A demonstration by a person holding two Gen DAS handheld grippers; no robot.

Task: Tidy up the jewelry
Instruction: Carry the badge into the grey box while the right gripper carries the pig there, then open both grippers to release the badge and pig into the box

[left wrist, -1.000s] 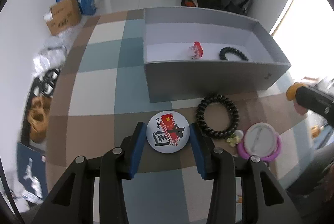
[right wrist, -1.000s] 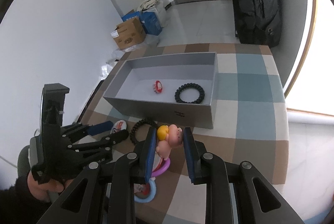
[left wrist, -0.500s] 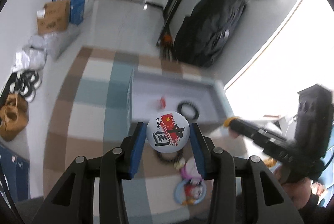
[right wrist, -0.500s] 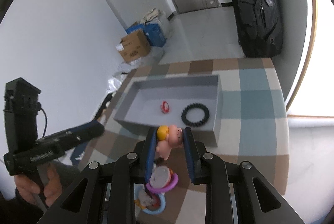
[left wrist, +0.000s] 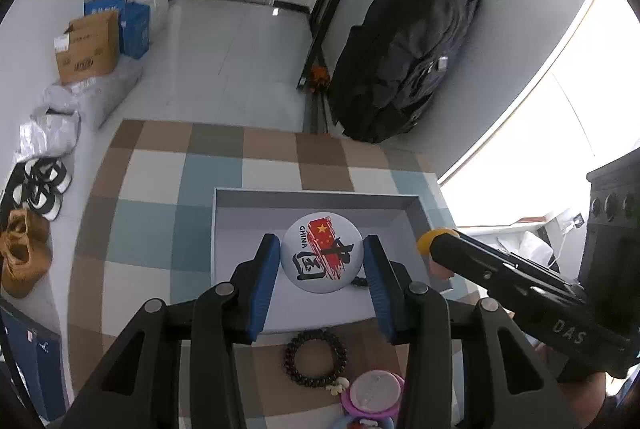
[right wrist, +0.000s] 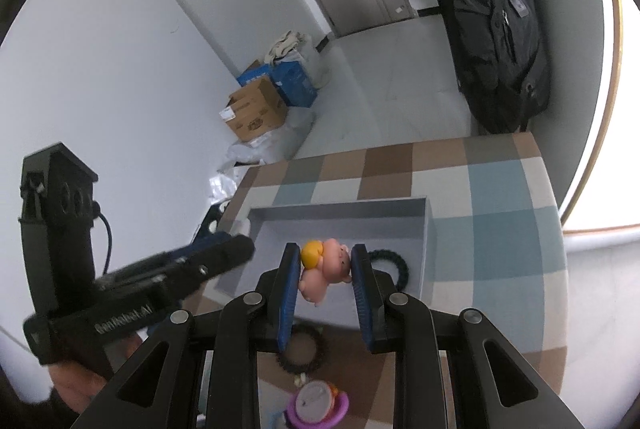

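Left gripper point(left wrist: 319, 261) fingers grasp a round badge point(left wrist: 322, 257), right gripper point(right wrist: 325, 269) fingers a pig charm point(right wrist: 326, 269) (edge-held); either could slip short of the grey tray point(left wrist: 316, 197).

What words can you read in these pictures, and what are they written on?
"CHINA": on the round badge, beside a big black character and a red flag.
"DAS": on the right hand-held gripper, on its black body.
"GenRobot.AI": on the left hand-held gripper, slightly blurred.
Print on the cardboard box: too small to read.
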